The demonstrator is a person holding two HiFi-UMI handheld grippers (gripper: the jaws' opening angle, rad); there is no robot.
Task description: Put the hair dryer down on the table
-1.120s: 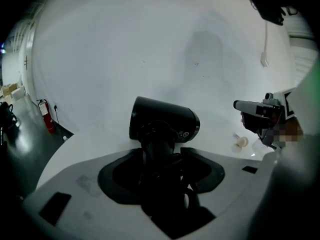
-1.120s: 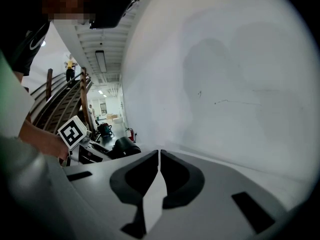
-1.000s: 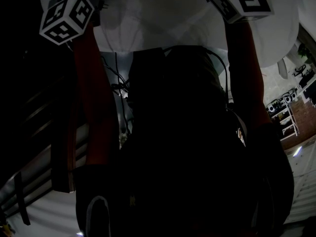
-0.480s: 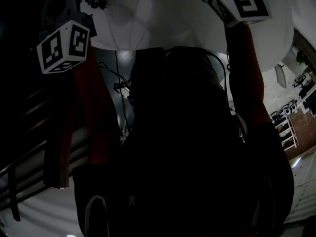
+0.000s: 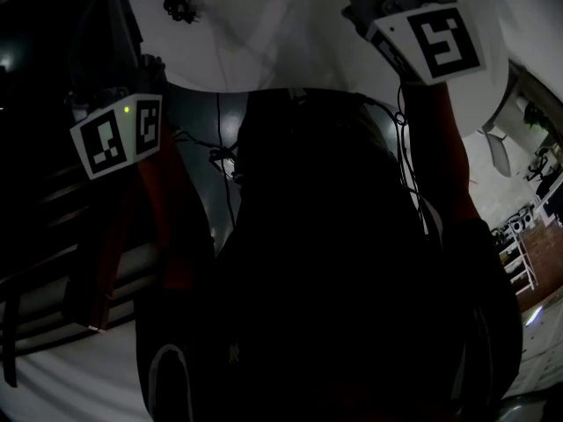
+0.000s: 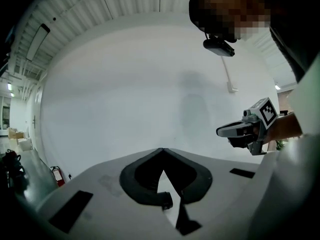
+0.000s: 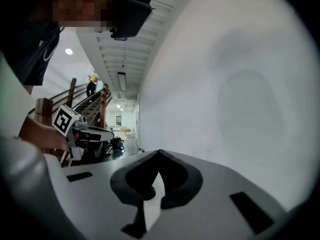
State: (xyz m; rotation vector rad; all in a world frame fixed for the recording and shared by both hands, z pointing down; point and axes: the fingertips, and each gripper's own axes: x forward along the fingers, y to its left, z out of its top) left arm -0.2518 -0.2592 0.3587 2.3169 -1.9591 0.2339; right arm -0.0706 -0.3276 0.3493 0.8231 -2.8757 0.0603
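Note:
No hair dryer and no table show in any view. In the left gripper view my left gripper [image 6: 161, 150] points at a bare white wall [image 6: 140, 94], jaw tips together, nothing between them. The right gripper [image 7: 159, 151] faces the same wall [image 7: 240, 84], its tips also meeting on nothing. Each gripper sees the other held out in a hand: the right gripper [image 6: 222, 131] at the right, the left gripper [image 7: 107, 132] at the left. The head view looks down the person's dark front, with the left marker cube [image 5: 119, 134] and the right marker cube [image 5: 435, 42] raised near the top.
Cables [image 5: 220, 156] hang down the person's dark clothing. A wooden staircase [image 7: 85, 101] and a corridor with boxes [image 7: 125, 131] lie beyond the left gripper. A red fire extinguisher [image 6: 56, 174] stands by the wall. White shelving [image 5: 521, 236] is at the far right.
In the head view the left gripper's cube has dropped lower and turned. The right cube has shifted slightly down and right.

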